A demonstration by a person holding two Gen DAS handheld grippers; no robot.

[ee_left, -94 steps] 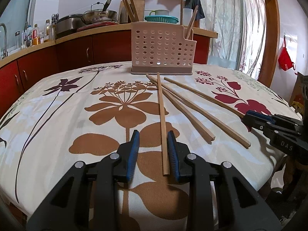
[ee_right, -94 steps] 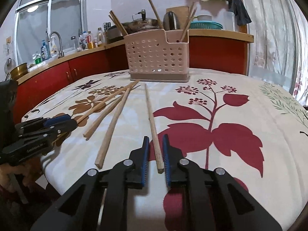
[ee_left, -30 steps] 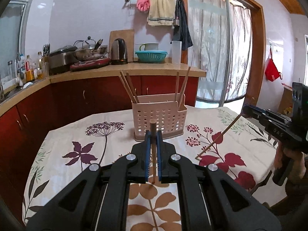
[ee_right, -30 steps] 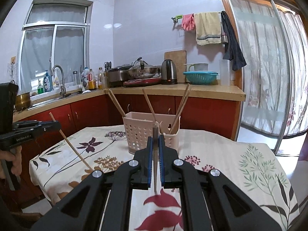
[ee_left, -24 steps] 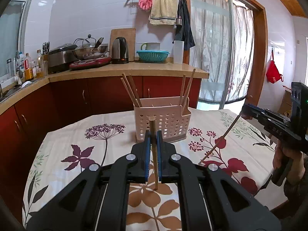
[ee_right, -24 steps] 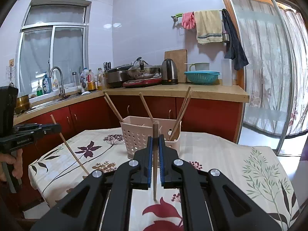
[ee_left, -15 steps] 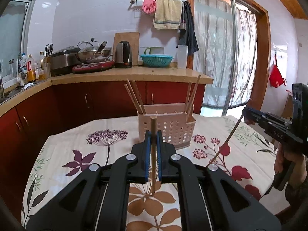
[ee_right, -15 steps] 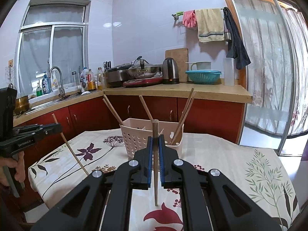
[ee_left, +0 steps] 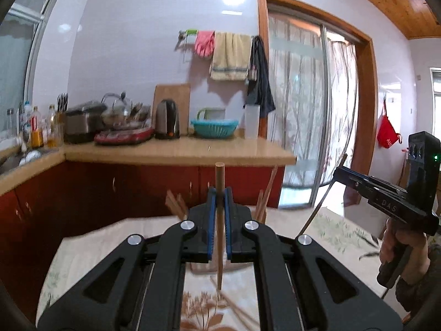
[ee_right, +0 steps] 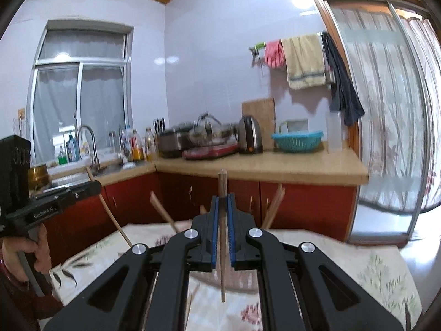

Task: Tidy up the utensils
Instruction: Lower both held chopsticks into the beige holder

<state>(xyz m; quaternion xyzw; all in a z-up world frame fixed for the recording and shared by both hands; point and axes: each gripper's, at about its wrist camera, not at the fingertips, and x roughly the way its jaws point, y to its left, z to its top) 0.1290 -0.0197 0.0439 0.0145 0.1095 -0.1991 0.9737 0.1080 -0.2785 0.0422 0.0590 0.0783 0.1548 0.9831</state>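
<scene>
Item, left gripper (ee_left: 219,220): blue-padded jaws are clenching a wooden chopstick (ee_left: 219,220) that is standing upright between them, blunt top rising above the pads, thin tip hanging free over the floral tablecloth (ee_left: 82,248). The same gripper is showing at the left edge of the right wrist view (ee_right: 93,186), carried by a hand (ee_right: 33,251), its chopstick slanting down toward the cloth.

Item, right gripper (ee_right: 222,226): jaws are likewise gripping a second chopstick (ee_right: 222,234), upright, tip hanging clear above the cloth. In the left wrist view it is appearing at the right edge (ee_left: 340,172), held by a hand (ee_left: 399,248), its chopstick angling down and left.

Item, utensil holder: mostly hiding behind each gripper's body. Only the chopsticks already standing in it are showing, poking up on both sides of the fingers (ee_left: 266,198) (ee_right: 162,212). It is sitting on the table straight ahead of both grippers, lower than the held tips appear.

Item, table: the far edge of the cloth is meeting red cabinet fronts (ee_left: 96,190). The right side is falling away toward open floor by the sliding glass door (ee_right: 386,124).

Item, counter (ee_left: 179,151): a kettle (ee_left: 166,122), a teal basket (ee_left: 215,128), pots and bottles are crowding it, well apart from the grippers. Open air is lying between the two grippers and above the holder. The view is blurring slightly.
</scene>
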